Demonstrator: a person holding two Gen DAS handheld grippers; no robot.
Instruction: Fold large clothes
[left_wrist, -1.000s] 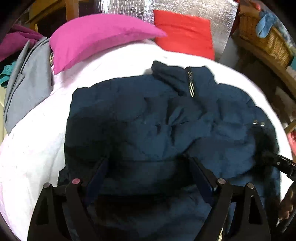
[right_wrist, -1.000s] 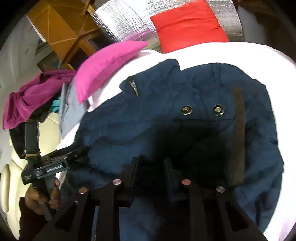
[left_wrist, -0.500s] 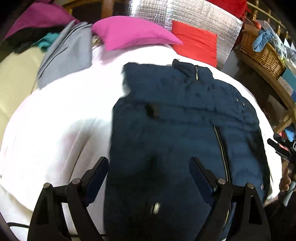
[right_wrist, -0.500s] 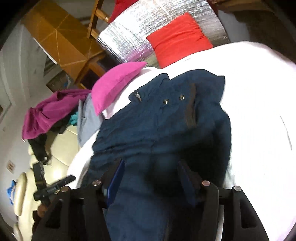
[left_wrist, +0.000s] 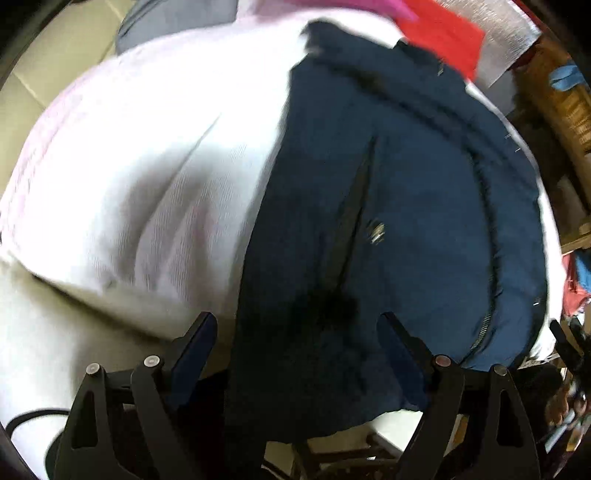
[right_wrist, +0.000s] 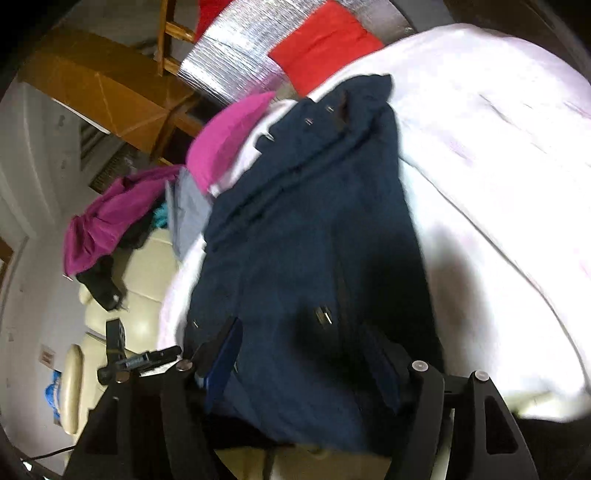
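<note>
Item: navy jacket (left_wrist: 388, 206), folded lengthwise on the white bed (left_wrist: 155, 177), hem overhanging; we judge it soft, bulky, likely slippery, best taken at the hem corners; both jaws wide open, apparently holding nothing.

Left gripper (left_wrist: 297, 332): showing black frame, blue pads, silver screws.
Right gripper (right_wrist: 306, 347): showing matching black frame, blue pads, silver screws.

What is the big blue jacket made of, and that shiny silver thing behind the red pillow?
The blue jacket looks like soft matte woven cloth, maybe padded: it creases thickly, with metal snaps. The silver sheet looks like quilted foil, since it glints and shows a grid texture. Blur leaves both uncertain.
</note>
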